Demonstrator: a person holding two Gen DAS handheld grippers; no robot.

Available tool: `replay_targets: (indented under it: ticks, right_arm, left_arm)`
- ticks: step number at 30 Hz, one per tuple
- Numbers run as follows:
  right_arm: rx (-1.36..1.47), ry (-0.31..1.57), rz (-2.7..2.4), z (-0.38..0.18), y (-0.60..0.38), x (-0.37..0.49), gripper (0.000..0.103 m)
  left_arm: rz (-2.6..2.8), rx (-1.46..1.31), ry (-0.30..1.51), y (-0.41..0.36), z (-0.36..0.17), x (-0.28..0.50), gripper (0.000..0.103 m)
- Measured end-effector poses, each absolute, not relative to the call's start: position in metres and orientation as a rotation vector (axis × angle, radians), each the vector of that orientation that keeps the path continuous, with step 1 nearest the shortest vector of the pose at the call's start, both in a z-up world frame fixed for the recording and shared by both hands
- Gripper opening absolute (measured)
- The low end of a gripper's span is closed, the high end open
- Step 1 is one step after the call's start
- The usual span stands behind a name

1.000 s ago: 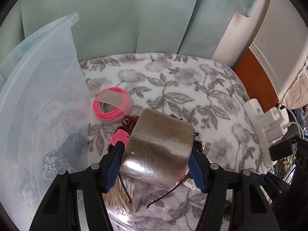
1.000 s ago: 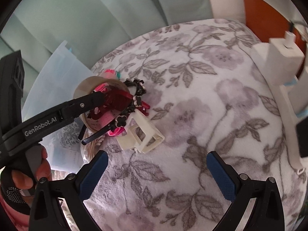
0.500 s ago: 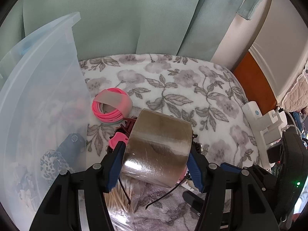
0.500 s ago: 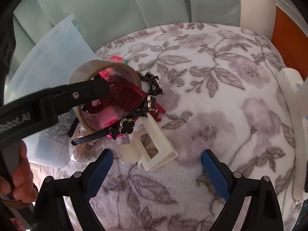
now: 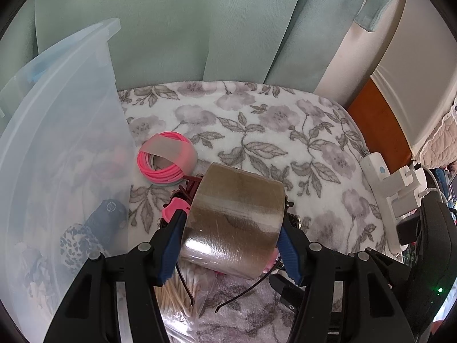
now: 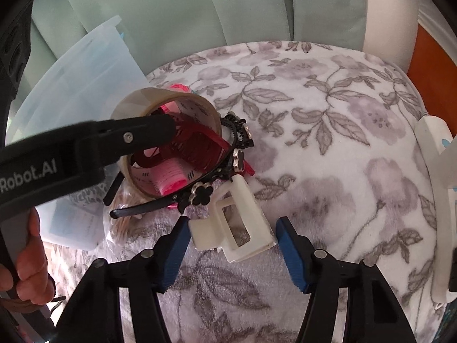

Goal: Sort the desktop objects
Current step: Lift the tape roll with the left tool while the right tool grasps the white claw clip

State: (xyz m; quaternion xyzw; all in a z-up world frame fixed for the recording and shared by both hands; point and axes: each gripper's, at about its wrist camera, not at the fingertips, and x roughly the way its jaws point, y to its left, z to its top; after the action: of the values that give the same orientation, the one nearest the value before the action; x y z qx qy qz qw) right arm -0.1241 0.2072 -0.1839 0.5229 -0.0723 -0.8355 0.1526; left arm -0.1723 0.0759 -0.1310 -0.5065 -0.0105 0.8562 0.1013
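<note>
Between the blue-padded fingers of the right gripper [image 6: 232, 245] lies the cream-white plastic claw hair clip [image 6: 237, 223], resting on the grey-and-white floral fleece cover [image 6: 328, 148]. The jaws are closing on it; the left pad looks to be at the clip's near-left corner and the right pad just beside its right edge, but a firm pinch is not yet plain. The clip's long axis runs diagonally — from its upper end, close against the black headband with flower ornaments [image 6: 200, 191], down and right toward the gripper — so the fingers cross its lower, wider end rather than its length. My judgement: the squeeze should seat there.

The left gripper [image 5: 232, 245] is clenched on the wide brown roll of packing tape [image 5: 234, 223], held above the heap of hair things, with the translucent pale-blue plastic storage bin [image 5: 65, 131] directly to its left. A pink coil of cord [image 5: 165, 160] sits just beyond, near the bin's wall.
</note>
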Motion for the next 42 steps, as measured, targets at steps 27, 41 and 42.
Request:
replay_targets:
  ticks: [27, 41, 42]
  right_arm:
    - [1.485, -0.362, -2.485, -0.152, 0.246, -0.084, 0.065]
    - [1.564, -0.409, -2.524, -0.159, 0.267, -0.078, 0.065]
    - [1.566, -0.411, -2.522, -0.159, 0.267, -0.077, 0.065]
  left_arm:
    - [2.712, -1.201, 0.171, 0.089, -0.025, -0.128, 0.056]
    - [2.654, -1.277, -0.098, 0.071, -0.021, -0.120, 0.056]
    - [2.645, -1.271, -0.120, 0.070, -0.018, -0.120, 0.056]
